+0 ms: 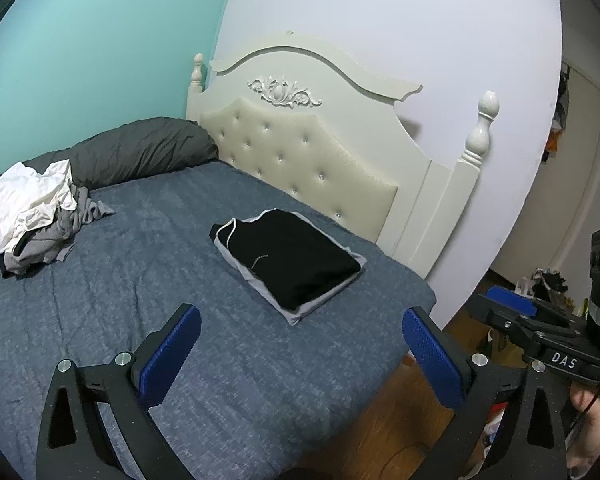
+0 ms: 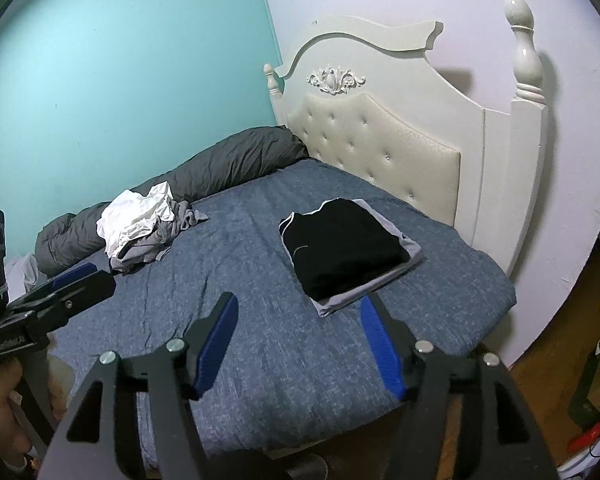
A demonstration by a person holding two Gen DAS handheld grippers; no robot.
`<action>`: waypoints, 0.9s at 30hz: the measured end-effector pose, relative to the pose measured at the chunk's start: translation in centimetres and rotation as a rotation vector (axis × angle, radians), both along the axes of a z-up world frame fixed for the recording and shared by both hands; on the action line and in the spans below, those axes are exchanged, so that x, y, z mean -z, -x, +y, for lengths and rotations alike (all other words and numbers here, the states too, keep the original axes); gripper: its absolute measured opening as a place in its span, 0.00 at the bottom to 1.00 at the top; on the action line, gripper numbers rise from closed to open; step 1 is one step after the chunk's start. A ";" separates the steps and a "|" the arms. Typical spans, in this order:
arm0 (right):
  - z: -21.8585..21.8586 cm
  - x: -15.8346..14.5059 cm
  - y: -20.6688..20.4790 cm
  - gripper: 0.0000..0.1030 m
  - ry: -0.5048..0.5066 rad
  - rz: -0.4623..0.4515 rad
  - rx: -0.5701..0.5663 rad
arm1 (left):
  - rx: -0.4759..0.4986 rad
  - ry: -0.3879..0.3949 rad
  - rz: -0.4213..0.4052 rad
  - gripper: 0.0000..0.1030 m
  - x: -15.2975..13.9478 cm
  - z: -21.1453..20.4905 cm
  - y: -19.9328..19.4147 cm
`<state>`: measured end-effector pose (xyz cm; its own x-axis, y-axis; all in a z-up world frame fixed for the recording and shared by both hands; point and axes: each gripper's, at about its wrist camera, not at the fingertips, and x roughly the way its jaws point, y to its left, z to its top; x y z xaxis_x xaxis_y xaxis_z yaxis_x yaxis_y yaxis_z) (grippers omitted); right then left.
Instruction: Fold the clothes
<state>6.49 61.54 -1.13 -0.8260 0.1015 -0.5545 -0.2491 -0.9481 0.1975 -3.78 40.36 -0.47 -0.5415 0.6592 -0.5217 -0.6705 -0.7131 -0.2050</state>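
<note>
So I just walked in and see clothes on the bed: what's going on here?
A person is folding laundry with two handheld grippers. The left gripper and right gripper both hover open over the blue bedspread, holding nothing. A black garment lies folded on a folded grey one near the headboard. A crumpled pile of white and grey clothes waits by the dark grey duvet.

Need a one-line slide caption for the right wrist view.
Open right tool above the blue bedspread, folded black garment ahead, unfolded clothes pile beyond.
</note>
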 end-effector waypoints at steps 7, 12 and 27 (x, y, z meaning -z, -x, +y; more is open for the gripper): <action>-1.0 -0.2 -0.9 0.69 0.000 0.010 0.000 | -0.006 0.012 0.002 1.00 0.1 -0.6 -0.7; -1.5 -0.2 -1.3 0.71 -0.006 0.007 0.001 | -0.016 0.034 0.015 1.00 0.0 -0.6 -1.2; -1.5 0.0 -2.0 0.96 -0.017 0.014 0.063 | -0.018 0.068 0.024 1.00 -0.1 -0.9 -2.0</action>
<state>8.45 60.03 -1.11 -0.8255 0.1630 -0.5404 -0.3057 -0.9340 0.1852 -1.79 39.43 -0.40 -0.5656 0.6131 -0.5515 -0.6619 -0.7365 -0.1399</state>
